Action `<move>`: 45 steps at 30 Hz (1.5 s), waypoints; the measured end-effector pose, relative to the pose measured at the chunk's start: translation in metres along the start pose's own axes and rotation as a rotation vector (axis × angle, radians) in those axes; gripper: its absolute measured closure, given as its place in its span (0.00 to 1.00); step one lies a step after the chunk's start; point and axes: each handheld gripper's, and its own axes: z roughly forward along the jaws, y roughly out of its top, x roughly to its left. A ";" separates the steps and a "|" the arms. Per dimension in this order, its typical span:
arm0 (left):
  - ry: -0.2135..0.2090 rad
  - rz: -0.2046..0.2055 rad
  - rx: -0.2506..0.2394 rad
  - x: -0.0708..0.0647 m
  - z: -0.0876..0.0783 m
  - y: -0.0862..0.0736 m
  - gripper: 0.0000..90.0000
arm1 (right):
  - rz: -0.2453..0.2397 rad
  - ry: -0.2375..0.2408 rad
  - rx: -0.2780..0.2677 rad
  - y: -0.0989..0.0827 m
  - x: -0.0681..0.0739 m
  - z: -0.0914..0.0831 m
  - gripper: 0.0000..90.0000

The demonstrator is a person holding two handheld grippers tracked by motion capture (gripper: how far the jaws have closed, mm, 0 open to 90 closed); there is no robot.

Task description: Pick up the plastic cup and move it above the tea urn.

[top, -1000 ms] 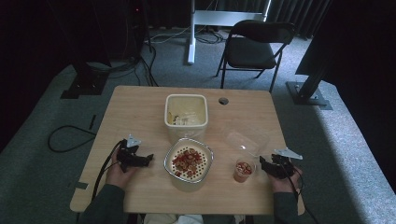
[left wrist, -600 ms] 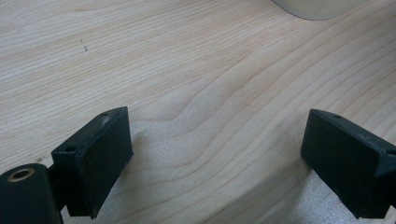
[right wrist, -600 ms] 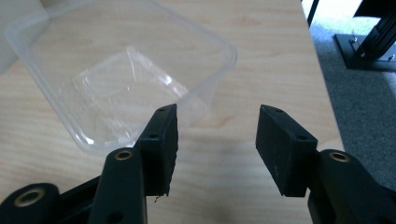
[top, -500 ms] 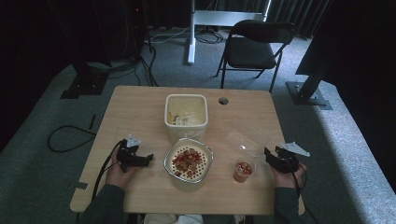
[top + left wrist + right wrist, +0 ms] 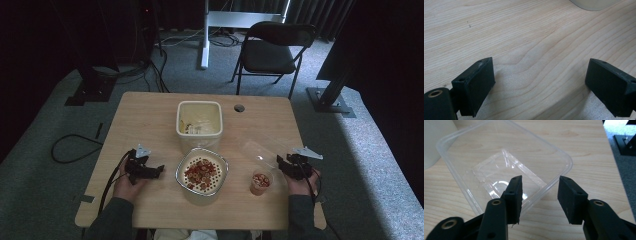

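Observation:
A clear plastic tub [image 5: 260, 147] lies on the wooden table [image 5: 145, 120] at the right, just beyond a small cup of red pieces [image 5: 261, 182]. My right gripper [image 5: 280, 161] is at the tub's near right corner. In the right gripper view the tub [image 5: 504, 167] has its rim running between the jaws of my right gripper [image 5: 540, 182]; they have just been closing, and the pads stand apart from the plastic. My left gripper [image 5: 159, 170] rests open beside a perforated bowl of red pieces [image 5: 202, 172]. Nothing but bare wood lies between the spread jaws of my left gripper [image 5: 539, 85].
A cream square bin [image 5: 180, 120] stands behind the bowl at the table's middle. A white container's side [image 5: 436, 140] is left of the tub. A folding chair [image 5: 272, 52] and cables are on the carpet beyond the table.
My right gripper has moved away from the table's near edge, up to the clear tub's corner, and its jaws have narrowed. The left hand has kept still.

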 end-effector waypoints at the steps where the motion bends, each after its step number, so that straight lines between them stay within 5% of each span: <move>1: 0.000 0.000 0.000 0.000 0.000 0.000 0.10 | -0.001 -0.004 0.007 0.000 0.000 0.002 0.64; 8: 0.001 0.000 0.001 0.000 0.000 0.000 0.10 | 0.007 0.004 0.020 0.006 -0.006 0.009 0.83; 14: 0.000 0.000 0.001 0.000 0.000 0.000 0.10 | 0.029 0.022 0.068 0.011 -0.010 0.018 0.78; 20: 0.000 0.000 0.001 0.000 0.000 0.000 0.10 | 0.051 0.026 0.084 0.014 -0.012 0.024 0.92; 25: 0.001 0.000 0.001 0.000 0.000 0.000 0.10 | 0.120 0.063 0.026 0.028 -0.015 0.019 0.96; 45: 0.000 0.000 0.002 0.000 0.000 0.000 0.10 | 0.083 0.055 -0.068 0.076 0.006 0.003 0.96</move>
